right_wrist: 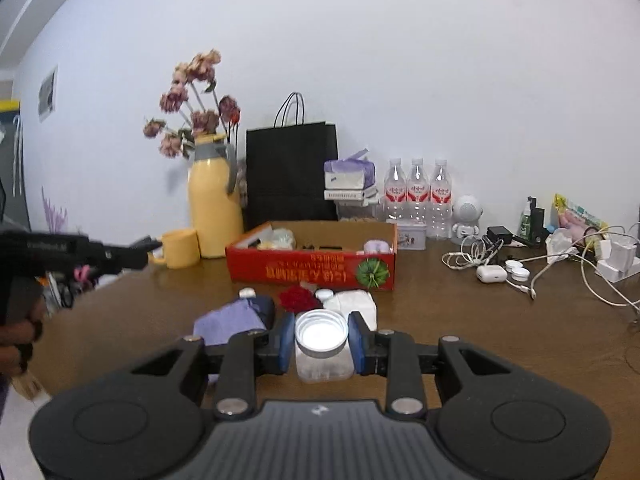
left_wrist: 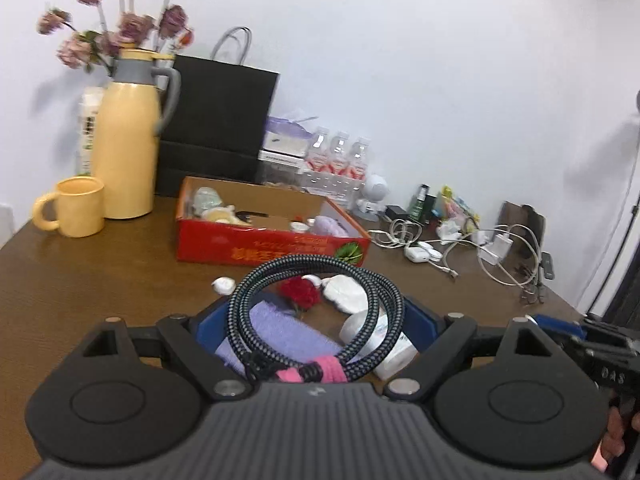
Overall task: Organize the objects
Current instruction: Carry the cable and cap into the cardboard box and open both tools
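While holding the jar (right_wrist: 320,354) in the right gripper (right_wrist: 320,338), keep its open mouth up and level. Low in the centre of the right wrist frame: blue pads pressed on both sides of the clear jar, jaws narrow, no lid on it. Looks firm enough, so no need to squeeze harder.

Low in the centre of the left wrist frame: left gripper (left_wrist: 314,320) spread wide, with the coiled cable (left_wrist: 304,266) standing between the pads and, by the look of it, clamped across its width.

Just above the centre of both frames: the red box (right_wrist: 312,270), open on top and partly filled, probably the goal for both things.

Carry the jar well above the near wall of the box, past the cloth (right_wrist: 228,322) and the red flower (right_wrist: 298,298) on the table (right_wrist: 480,320). Lower into a bare spot and let go only when the bottom rests. Bring one gripper at a time, to avoid a bump over the box. Hold the cable steady meanwhile; being springy, may slip.
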Motion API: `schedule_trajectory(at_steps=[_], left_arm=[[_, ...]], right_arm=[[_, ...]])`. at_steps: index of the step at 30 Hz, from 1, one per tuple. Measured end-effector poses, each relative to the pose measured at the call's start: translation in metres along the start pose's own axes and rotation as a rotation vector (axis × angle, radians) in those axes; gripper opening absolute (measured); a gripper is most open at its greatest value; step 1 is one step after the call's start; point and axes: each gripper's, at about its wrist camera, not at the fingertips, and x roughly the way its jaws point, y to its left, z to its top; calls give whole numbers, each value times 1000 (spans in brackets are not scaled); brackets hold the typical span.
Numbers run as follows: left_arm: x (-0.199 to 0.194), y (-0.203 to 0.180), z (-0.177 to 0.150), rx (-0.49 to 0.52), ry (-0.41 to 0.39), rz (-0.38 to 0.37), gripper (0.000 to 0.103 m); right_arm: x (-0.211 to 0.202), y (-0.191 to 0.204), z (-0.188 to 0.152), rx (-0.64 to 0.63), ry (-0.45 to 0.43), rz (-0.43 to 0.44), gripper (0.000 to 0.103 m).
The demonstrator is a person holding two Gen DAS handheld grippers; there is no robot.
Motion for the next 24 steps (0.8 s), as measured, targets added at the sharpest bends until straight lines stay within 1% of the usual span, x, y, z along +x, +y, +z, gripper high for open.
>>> schedule_trajectory(at_steps=[3,4,6,8,9,10,12,13,14,15,17,18,20,21,22,24], left_arm=[[26,15,30,-14,20,-81,89],[41,21,44,-8,27,-89,88],[75,31,73,36,32,-75,89],[120,41,106,83,47,-48,89],[148,45,124,106,67,-34,89],[177,49,139,107,94,-14,89],[241,53,160,136,167,24,89],[273,56,166,150,197,61,89],[307,59,169,168,241,100,89],[341,63,169,172,305,120,89],[397,69,165,142,402,171,89],[420,71,161,137,438,197,89],[449,73,154,146,484,220,90],[456,78,151,129,498,215,91],[463,84,148,93,516,199,92],[466,95,147,35,538,168,92]], right_arm=[[24,-11,20,31,-8,33,27],[34,-14,27,26,-13,39,27],[65,-22,51,10,-38,44,27],[105,-34,83,31,-100,61,27],[134,-42,103,54,-93,78,27],[158,-46,119,65,-75,83,27],[225,-52,155,51,-6,78,27],[258,-55,168,48,35,68,27],[297,-57,182,38,91,49,27],[340,-59,193,37,166,35,28],[413,-74,201,64,285,-17,28],[450,-79,199,67,352,-51,28],[505,-81,189,18,440,-137,28],[523,-83,182,6,466,-163,28],[537,-84,177,9,484,-171,28],[552,-92,167,105,492,-131,30]])
